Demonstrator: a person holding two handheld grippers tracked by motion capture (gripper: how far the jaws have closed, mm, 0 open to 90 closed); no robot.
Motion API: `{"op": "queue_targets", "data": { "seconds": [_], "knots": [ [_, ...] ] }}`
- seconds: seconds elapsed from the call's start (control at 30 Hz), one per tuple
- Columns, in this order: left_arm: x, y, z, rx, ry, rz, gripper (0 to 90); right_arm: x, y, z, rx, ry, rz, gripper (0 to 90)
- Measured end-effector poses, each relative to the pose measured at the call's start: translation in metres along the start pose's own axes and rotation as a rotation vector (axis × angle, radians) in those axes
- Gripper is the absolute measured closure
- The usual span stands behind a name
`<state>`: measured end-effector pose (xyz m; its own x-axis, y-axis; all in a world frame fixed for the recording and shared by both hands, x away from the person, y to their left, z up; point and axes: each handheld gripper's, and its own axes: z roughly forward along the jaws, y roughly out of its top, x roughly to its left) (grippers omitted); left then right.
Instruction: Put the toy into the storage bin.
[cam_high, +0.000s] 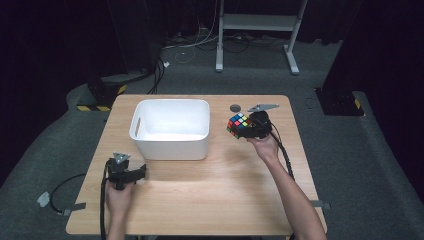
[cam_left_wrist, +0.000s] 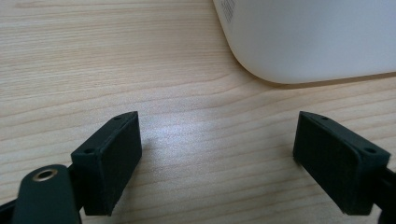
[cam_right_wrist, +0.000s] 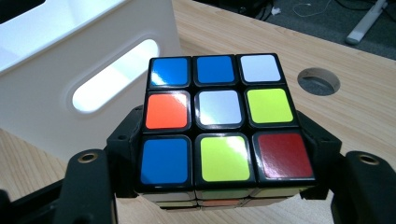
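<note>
A scrambled puzzle cube with coloured stickers hangs above the table to the right of the white bin. My right gripper is shut on the cube, its black jaws pressing the cube's two sides. My left gripper rests low near the table's front left, just in front of the bin's near left corner. Its jaws stand wide apart over bare wood, nothing between them, and the bin's rounded corner lies ahead.
A round cable hole sits in the table behind the cube, also seen as the hole past the cube. The bin has a slot handle facing the cube. A white frame stands on the floor beyond.
</note>
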<state>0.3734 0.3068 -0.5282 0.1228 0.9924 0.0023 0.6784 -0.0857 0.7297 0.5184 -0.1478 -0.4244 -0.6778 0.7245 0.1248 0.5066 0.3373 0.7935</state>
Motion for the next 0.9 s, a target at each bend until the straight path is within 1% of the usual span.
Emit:
{"op": "queue_targets", "data": {
  "seconds": [0.07,0.13,0.33,0.63,0.73,0.9],
  "knots": [
    [0.0,0.0,0.0,0.0,0.0,0.0,15.5,0.0,0.0,0.0,0.001,-0.001,-0.001,33.4],
    [0.0,0.0,0.0,0.0,0.0,0.0,15.5,-0.001,0.0,-0.002,0.003,0.0,0.009,33.4],
    [0.0,0.0,0.0,0.0,0.0,0.0,15.5,0.003,0.002,-0.005,-0.01,0.011,0.0,33.4],
    [0.0,0.0,0.0,0.0,0.0,-0.001,15.5,0.005,0.004,-0.009,-0.006,0.019,0.01,33.4],
    [0.0,0.0,0.0,0.0,0.0,0.0,15.5,0.005,0.004,-0.011,-0.006,0.02,0.006,33.4],
    [0.0,0.0,0.0,-0.001,0.0,-0.001,15.5,0.007,0.005,-0.014,-0.024,0.013,-0.002,33.5]
  ]
}}
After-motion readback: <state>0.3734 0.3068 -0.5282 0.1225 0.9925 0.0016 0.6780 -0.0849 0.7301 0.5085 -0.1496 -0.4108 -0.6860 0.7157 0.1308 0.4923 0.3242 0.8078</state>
